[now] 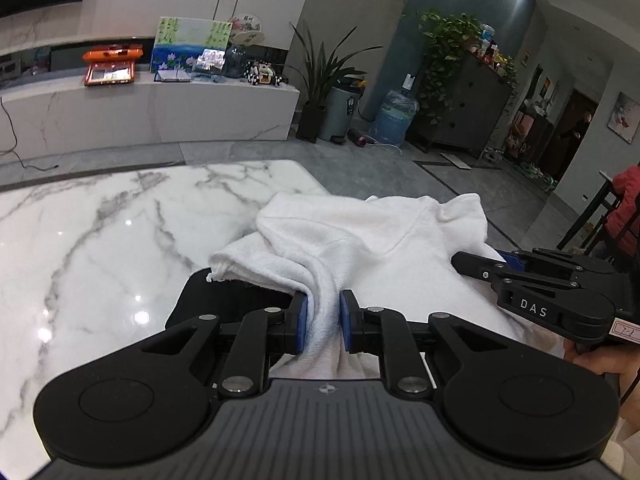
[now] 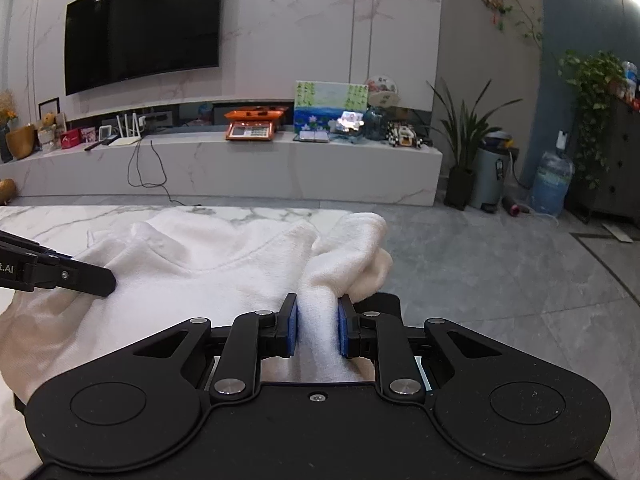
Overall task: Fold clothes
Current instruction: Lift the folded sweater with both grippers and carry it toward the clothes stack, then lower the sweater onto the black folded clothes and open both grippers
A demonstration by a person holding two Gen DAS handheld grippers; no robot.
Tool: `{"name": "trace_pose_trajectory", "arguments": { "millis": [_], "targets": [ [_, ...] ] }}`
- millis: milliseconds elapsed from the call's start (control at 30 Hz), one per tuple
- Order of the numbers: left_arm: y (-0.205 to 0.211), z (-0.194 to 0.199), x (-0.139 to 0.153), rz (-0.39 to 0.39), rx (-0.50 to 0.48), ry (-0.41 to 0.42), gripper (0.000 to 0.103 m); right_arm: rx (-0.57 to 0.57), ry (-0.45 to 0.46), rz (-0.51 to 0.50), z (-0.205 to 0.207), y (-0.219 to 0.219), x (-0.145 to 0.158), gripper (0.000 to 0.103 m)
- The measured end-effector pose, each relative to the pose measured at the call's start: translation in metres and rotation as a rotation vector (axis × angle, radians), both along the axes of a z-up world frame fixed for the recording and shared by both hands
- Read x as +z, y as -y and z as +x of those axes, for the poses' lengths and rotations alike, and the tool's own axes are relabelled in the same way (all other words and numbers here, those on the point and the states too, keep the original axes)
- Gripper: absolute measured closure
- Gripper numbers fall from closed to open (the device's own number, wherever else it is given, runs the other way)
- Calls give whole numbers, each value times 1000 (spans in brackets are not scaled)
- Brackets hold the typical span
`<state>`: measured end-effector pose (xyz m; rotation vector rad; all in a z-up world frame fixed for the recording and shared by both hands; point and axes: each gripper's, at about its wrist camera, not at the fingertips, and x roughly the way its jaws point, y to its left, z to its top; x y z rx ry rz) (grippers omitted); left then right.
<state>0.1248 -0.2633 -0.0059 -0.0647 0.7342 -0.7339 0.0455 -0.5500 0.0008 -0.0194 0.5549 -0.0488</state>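
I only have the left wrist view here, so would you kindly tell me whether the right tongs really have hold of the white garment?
Observer: Yes. In the right wrist view the right tongs are shut on a bunched fold of the white garment, which fills the gap between the blue pads.
Operator: Thank you. Does any cloth hang off the table on that side?
Observer: A rolled end of the garment pokes past the marble table, with grey floor behind it.
Operator: And what faces that camera that I cannot see?
Observer: A large dark television on the wall, above the long marble shelf.
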Motion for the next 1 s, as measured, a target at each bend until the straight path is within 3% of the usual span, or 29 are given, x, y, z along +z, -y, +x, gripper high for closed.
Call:
{"name": "trace_pose_trajectory", "arguments": {
  "millis": [133,267,333,433,633,1000],
  "targets": [
    [-12,-2,5,-32,35,-13,71,-47,4,16,-6,2,2,74],
    [-36,-12,21,-45,112,48,55,-152,63,7,-25,6,22,67],
    [-39,-12,29,-53,161,87,55,-168,98,12,-34,4,31,66],
    [-34,-21,37,-64,151,117,55,-167,139,20,-44,-4,40,64],
    [9,-38,29,34,134,227,55,-140,162,58,-39,-20,32,58],
    [38,-26,-14,126,146,159,54,-181,114,123,5,-5,-9,58]
  ]
}}
